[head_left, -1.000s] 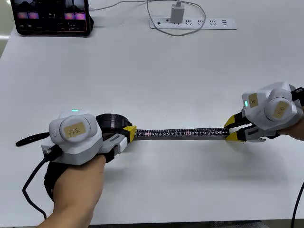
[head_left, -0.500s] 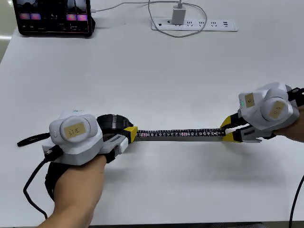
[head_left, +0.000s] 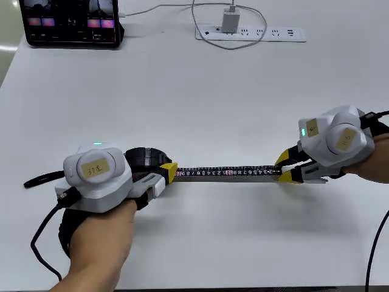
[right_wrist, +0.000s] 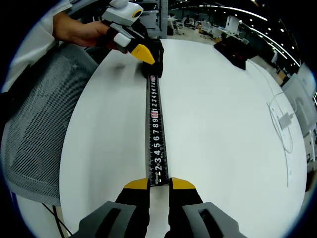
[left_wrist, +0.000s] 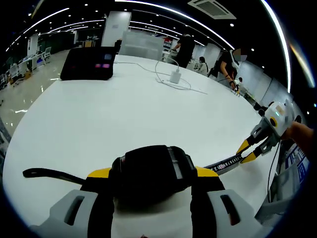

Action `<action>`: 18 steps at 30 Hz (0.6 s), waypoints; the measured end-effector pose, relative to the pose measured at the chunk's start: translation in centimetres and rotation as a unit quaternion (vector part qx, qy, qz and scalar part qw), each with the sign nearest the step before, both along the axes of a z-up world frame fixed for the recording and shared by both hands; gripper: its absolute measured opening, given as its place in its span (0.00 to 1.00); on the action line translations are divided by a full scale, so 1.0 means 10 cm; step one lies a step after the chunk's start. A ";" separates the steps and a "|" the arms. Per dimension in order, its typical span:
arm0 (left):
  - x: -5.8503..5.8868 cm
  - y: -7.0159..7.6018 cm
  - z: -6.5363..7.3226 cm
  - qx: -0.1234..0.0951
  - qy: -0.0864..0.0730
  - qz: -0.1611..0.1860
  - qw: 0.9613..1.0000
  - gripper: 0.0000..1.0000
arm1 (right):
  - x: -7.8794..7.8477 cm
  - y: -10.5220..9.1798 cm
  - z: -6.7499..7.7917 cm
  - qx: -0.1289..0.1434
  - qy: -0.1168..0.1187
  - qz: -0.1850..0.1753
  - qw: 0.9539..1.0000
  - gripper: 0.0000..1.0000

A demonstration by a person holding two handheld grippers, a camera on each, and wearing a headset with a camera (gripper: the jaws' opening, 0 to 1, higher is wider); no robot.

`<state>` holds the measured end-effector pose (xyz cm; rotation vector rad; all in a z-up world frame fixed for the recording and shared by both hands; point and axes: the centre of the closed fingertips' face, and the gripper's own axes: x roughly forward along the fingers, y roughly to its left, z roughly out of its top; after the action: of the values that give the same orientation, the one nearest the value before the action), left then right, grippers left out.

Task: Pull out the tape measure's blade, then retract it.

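Observation:
The black tape measure case (head_left: 144,159) sits on the white table, and my left gripper (head_left: 163,173) is shut on it; in the left gripper view the case (left_wrist: 152,171) fills the space between the yellow-tipped jaws. Its numbered blade (head_left: 225,173) runs out to the right just above the table. My right gripper (head_left: 285,169) is shut on the blade's end; the right gripper view has the blade (right_wrist: 155,134) leading from the right gripper (right_wrist: 159,184) away to the case (right_wrist: 154,59). A black wrist strap (head_left: 42,178) trails left from the case.
A tablet with a lit screen (head_left: 70,21) stands at the table's far left. A white power strip (head_left: 250,31) with a plugged charger and cable lies at the far edge. A grey mesh chair (right_wrist: 34,134) stands by the table. People stand in the background (left_wrist: 185,47).
My right gripper has moved left toward the case with the blade's end, so the exposed blade is shorter. The left gripper and case have stayed put.

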<state>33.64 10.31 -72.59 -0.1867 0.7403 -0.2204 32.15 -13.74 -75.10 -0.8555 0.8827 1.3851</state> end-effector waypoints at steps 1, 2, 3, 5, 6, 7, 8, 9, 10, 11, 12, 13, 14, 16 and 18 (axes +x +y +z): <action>0.00 0.00 0.00 0.000 0.000 0.000 1.000 0.58 | 0.00 0.02 0.00 0.002 0.000 0.000 1.000 0.10; 0.00 0.00 0.00 -0.001 0.000 0.000 1.000 0.58 | 0.00 0.03 0.01 0.004 0.001 0.000 1.000 0.10; 0.00 0.00 0.00 -0.001 0.000 0.000 1.000 0.58 | -0.01 0.05 0.01 0.006 0.001 0.001 1.000 0.10; 0.00 0.00 0.00 -0.002 0.001 0.000 1.000 0.58 | -0.01 0.09 0.01 0.009 0.004 0.001 1.000 0.10; 0.00 0.00 0.00 -0.003 0.001 0.000 1.000 0.58 | -0.01 0.11 0.01 0.009 0.003 0.002 1.000 0.10; 0.00 0.00 0.00 -0.003 0.001 0.000 1.000 0.58 | -0.01 0.12 0.01 0.009 0.003 0.004 1.000 0.10; 0.00 0.00 -0.01 -0.003 0.001 0.000 1.000 0.58 | -0.01 0.14 0.00 0.009 0.004 0.005 1.000 0.10; 0.00 0.01 -0.01 -0.003 0.001 0.000 1.000 0.58 | -0.01 0.15 0.00 0.009 0.005 0.006 1.000 0.10; 0.00 0.01 -0.01 -0.002 0.001 -0.001 1.000 0.58 | -0.01 0.16 0.00 0.010 0.005 0.006 1.000 0.10; 0.00 0.00 -0.01 -0.004 0.001 0.000 1.000 0.58 | -0.01 0.17 0.00 0.010 0.005 0.007 1.000 0.10; 0.00 0.00 -0.01 -0.004 0.001 0.000 1.000 0.58 | -0.01 0.18 0.01 0.011 0.005 0.007 1.000 0.10; 0.00 0.00 -0.01 -0.004 0.000 0.000 1.000 0.58 | -0.01 0.19 0.01 0.012 0.006 0.008 1.000 0.10; 0.00 0.00 -0.01 -0.005 0.001 0.000 1.000 0.58 | 0.00 0.20 0.02 0.014 0.006 0.007 1.000 0.10; 0.00 0.00 -0.01 -0.005 0.001 0.000 1.000 0.58 | 0.00 0.23 0.03 0.018 0.008 0.008 1.000 0.10; 0.00 0.00 -0.01 -0.007 0.001 0.001 1.000 0.58 | 0.00 0.26 0.03 0.021 0.008 0.010 1.000 0.10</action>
<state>33.61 10.29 -72.69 -0.2004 0.7407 -0.2239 32.13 -11.10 -74.77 -0.8248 0.8572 1.4236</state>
